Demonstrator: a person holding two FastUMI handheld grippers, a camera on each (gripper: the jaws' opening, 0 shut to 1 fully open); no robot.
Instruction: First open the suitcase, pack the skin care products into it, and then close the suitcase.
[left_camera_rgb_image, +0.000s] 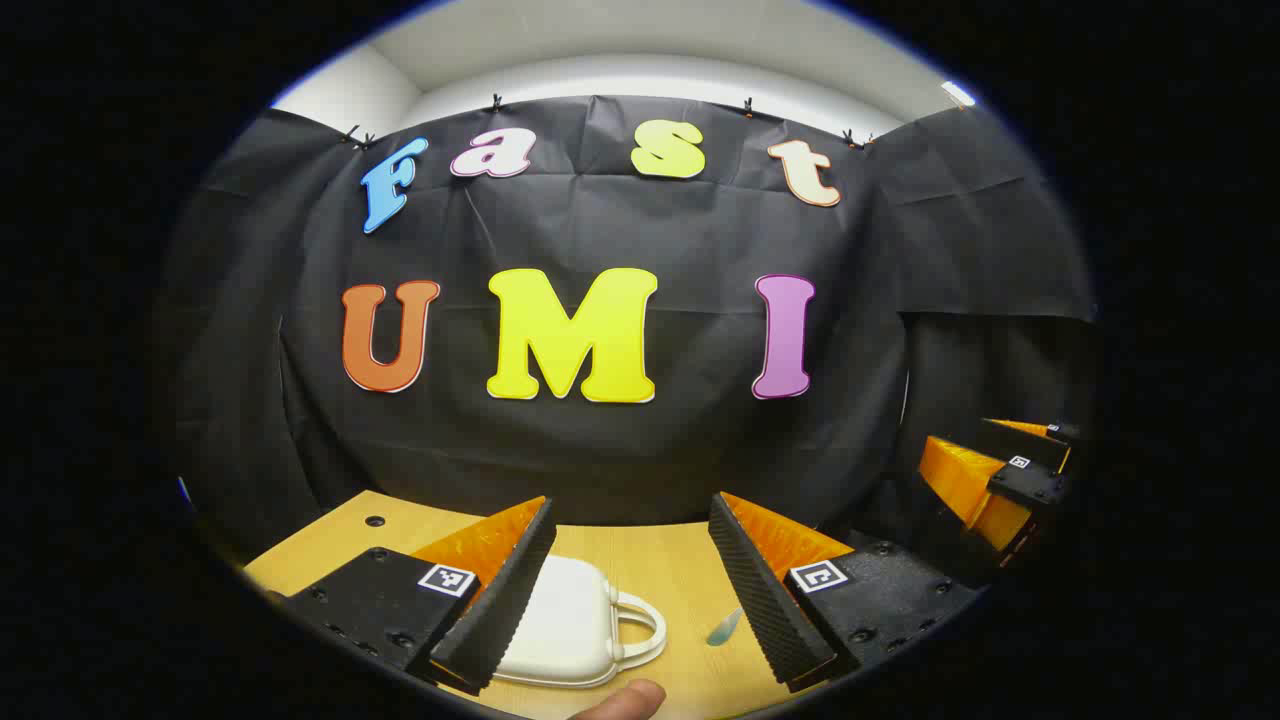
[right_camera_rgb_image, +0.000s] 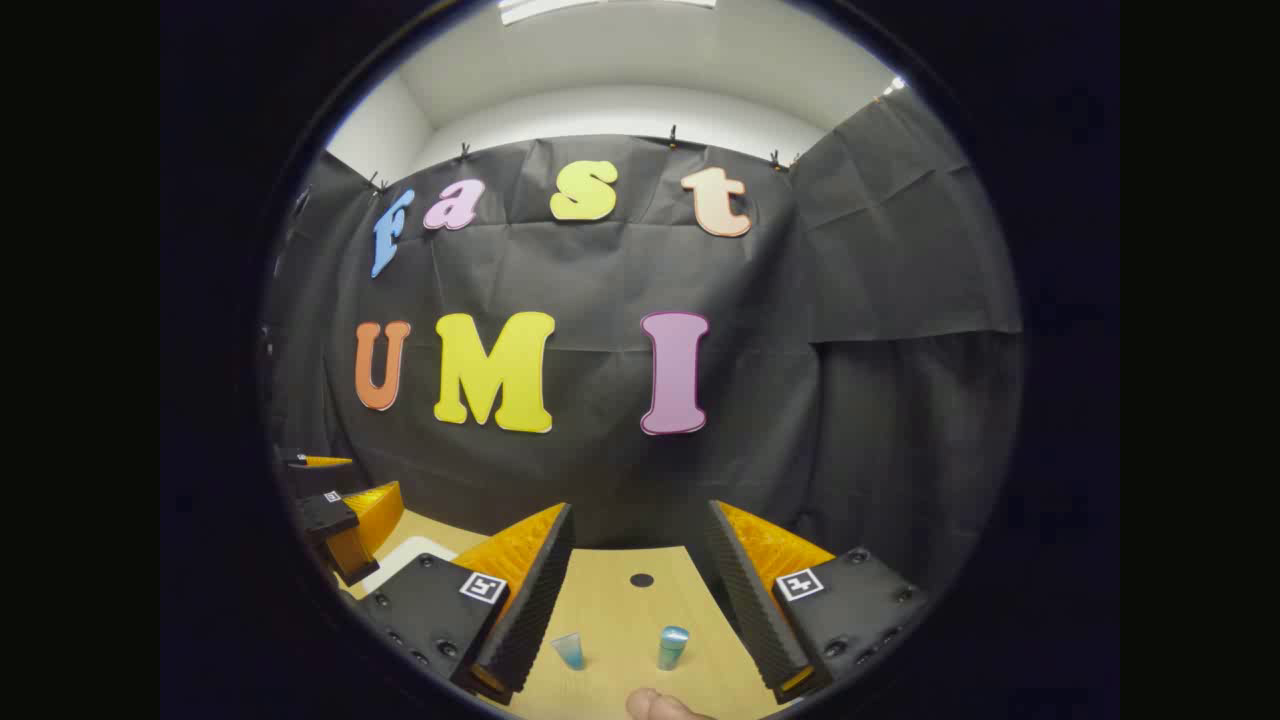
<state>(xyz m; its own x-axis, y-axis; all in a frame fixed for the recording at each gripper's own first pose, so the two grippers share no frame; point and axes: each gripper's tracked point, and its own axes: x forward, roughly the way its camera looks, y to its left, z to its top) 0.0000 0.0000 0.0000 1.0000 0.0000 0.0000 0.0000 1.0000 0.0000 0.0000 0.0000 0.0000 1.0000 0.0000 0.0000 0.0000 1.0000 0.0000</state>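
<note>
Probably light and rigid, the small white hard-shell suitcase (left_camera_rgb_image: 570, 625) lies closed on the wooden worktop (left_camera_rgb_image: 660, 560); its looped handle (left_camera_rgb_image: 640, 625) looks the best hold. Both claws, left (left_camera_rgb_image: 630, 590) and right (right_camera_rgb_image: 640, 600), gape empty.

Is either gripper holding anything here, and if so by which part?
Nothing is held. The left gripper and right gripper both stand open above the table, nothing between their fingers.

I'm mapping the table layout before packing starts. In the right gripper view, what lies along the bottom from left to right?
The left gripper, then a corner of the white suitcase, then the small blue tube, then the teal-capped bottle on the wooden table.
</note>
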